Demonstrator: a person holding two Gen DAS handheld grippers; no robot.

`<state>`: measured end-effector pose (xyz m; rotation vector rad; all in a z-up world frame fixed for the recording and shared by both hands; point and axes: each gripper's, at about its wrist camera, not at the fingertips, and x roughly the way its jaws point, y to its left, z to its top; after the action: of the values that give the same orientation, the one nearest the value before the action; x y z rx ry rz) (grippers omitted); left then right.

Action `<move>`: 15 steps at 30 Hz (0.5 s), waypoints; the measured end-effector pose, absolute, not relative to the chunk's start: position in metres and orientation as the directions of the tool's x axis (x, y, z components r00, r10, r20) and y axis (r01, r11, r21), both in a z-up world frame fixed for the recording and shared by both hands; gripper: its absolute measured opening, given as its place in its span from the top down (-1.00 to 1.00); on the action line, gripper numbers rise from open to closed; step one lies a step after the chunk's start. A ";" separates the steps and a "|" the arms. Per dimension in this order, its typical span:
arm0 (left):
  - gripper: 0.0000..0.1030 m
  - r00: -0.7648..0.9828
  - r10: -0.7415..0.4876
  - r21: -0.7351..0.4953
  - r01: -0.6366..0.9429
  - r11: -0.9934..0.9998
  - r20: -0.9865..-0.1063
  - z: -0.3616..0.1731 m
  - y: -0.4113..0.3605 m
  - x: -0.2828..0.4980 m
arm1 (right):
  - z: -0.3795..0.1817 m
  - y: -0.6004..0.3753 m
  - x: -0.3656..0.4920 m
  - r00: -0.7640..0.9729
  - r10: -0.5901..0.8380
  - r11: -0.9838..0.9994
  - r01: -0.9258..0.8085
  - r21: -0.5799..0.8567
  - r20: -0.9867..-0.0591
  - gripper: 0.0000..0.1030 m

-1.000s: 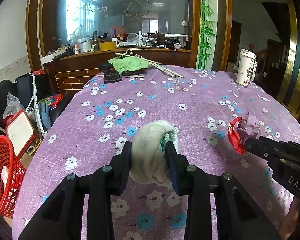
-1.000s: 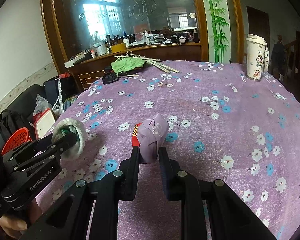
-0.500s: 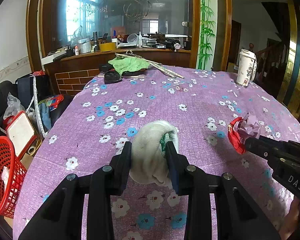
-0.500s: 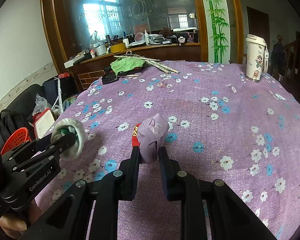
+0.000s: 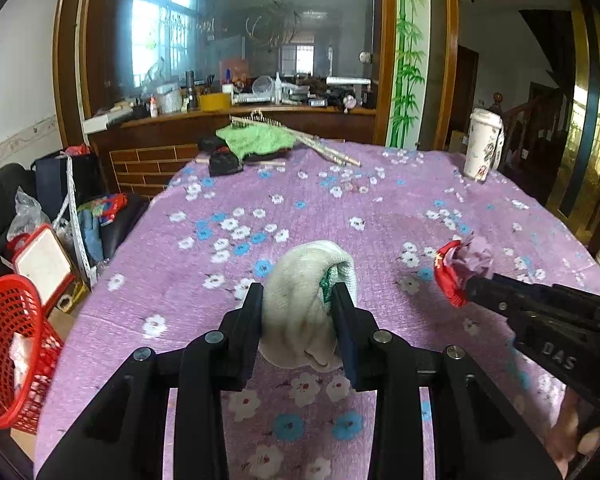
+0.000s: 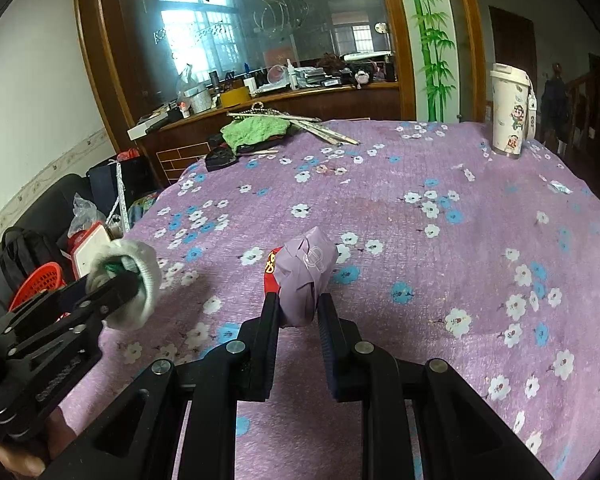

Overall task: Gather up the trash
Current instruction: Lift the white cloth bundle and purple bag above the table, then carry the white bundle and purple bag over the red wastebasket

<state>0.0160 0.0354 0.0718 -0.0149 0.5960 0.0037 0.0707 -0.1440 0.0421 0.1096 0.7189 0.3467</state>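
My left gripper [image 5: 298, 294] is shut on a crumpled white wad [image 5: 304, 272] with a bit of green inside, held just above the purple flowered tablecloth [image 5: 340, 208]. The right wrist view shows that same gripper [image 6: 116, 284] and white wad [image 6: 148, 276] at the left. My right gripper [image 6: 298, 300] is shut on a crumpled purple wrapper [image 6: 306, 268] with a red piece at its left side. From the left wrist view, the right gripper [image 5: 470, 284] and the purple wrapper [image 5: 478, 256] sit at the right.
A red mesh basket [image 5: 8, 320] with white scraps in it stands on the floor left of the table. A tall white cup [image 5: 482, 152] stands at the far right, and a green cloth [image 5: 256, 140] with sticks lies at the far edge. Bags crowd the left floor.
My left gripper has risen a little with the white wad. The right gripper and its purple wrapper have stayed in place.
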 end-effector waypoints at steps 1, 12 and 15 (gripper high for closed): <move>0.36 0.831 0.003 -0.008 -0.008 1.000 -0.556 0.074 0.037 0.012 | 0.045 -0.141 0.068 0.701 0.346 0.938 -0.277 0.209 -0.624 0.59; 0.36 0.862 0.030 -0.025 -0.049 0.998 -0.507 0.103 0.075 -0.040 | 0.078 -0.094 0.020 0.699 0.402 0.911 -0.372 0.178 -0.591 0.59; 0.36 0.865 0.038 -0.034 -0.064 0.997 -0.500 0.106 0.088 -0.053 | 0.081 -0.074 0.008 0.689 0.415 0.901 -0.402 0.164 -0.594 0.59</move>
<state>-0.0530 0.0881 0.1063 -0.0503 0.5221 0.0534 0.0082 -0.0745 0.0813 0.0214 0.6696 0.4569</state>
